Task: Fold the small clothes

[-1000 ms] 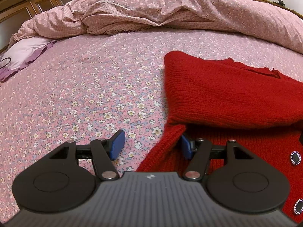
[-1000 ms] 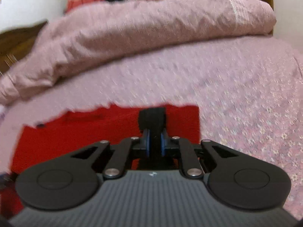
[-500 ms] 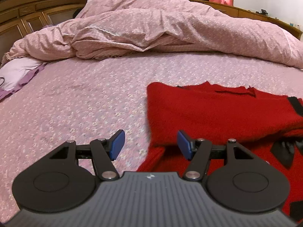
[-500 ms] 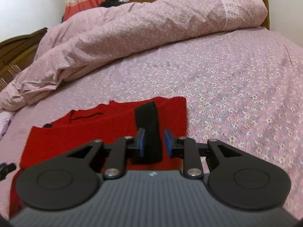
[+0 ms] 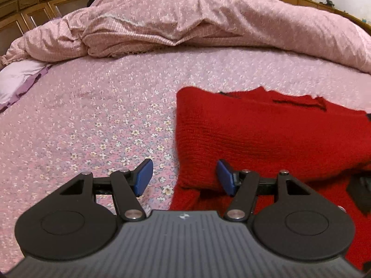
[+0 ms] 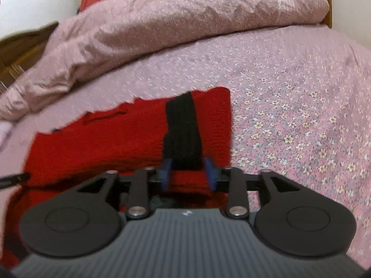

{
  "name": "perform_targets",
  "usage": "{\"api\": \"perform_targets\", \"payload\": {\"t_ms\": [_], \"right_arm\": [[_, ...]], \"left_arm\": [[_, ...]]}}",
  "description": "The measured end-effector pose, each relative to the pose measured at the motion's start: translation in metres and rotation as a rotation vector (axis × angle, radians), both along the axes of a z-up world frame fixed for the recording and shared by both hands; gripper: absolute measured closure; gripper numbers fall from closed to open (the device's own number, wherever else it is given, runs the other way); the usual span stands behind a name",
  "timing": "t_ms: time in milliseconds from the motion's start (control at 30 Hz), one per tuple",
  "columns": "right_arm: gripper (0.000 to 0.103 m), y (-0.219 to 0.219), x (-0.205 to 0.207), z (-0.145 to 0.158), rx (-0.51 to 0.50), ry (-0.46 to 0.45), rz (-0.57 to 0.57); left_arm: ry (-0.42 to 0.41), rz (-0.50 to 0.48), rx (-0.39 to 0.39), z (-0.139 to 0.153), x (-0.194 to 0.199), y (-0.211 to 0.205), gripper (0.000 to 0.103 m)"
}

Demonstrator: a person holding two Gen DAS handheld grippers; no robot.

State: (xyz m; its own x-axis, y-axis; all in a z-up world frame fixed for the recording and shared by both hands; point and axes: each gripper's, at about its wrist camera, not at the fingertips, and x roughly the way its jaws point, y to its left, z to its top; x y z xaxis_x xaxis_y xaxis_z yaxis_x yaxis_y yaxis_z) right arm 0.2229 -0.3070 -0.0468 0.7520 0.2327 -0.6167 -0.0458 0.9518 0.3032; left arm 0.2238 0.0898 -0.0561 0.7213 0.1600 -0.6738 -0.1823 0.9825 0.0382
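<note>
My left gripper (image 5: 184,177) is spread wide over the folded left edge of the red sweater (image 5: 266,136), gripping nothing. The sweater lies flat on the floral sheet (image 5: 92,120), folded over on itself. My right gripper (image 6: 189,173) has its fingers parted, straddling the sweater's black band (image 6: 182,134) without pinching it. A rumpled quilt (image 5: 197,16) is heaped beyond. The right view is blurred.

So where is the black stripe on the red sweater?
In the right wrist view, the black stripe runs up the red sweater near its right edge, just ahead of the open right gripper.
</note>
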Motion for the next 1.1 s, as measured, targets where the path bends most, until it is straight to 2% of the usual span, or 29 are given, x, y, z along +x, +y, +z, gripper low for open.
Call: {"api": "perform_targets", "payload": {"t_ms": [67, 333, 567, 833, 1100], "right_arm": [[0.037, -0.002, -0.01, 0.006, 0.036, -0.015, 0.0], [0.037, 0.006, -0.06, 0.024, 0.028, -0.023, 0.041], [0.037, 0.007, -0.11, 0.034, 0.056, -0.035, 0.061], [0.037, 0.005, -0.157, 0.033, 0.041, 0.0, 0.049], [0.037, -0.001, -0.194, 0.024, 0.019, 0.011, 0.029]], "left_arm": [[-0.002, -0.015, 0.008, 0.007, -0.011, -0.001, 0.036], [0.003, -0.035, -0.017, 0.026, -0.07, 0.003, 0.036], [0.029, -0.051, -0.072, 0.034, -0.122, 0.012, 0.036], [0.073, -0.059, -0.052, 0.027, -0.168, 0.01, 0.036], [0.137, -0.075, -0.054, 0.004, -0.196, 0.006, 0.036]]}}
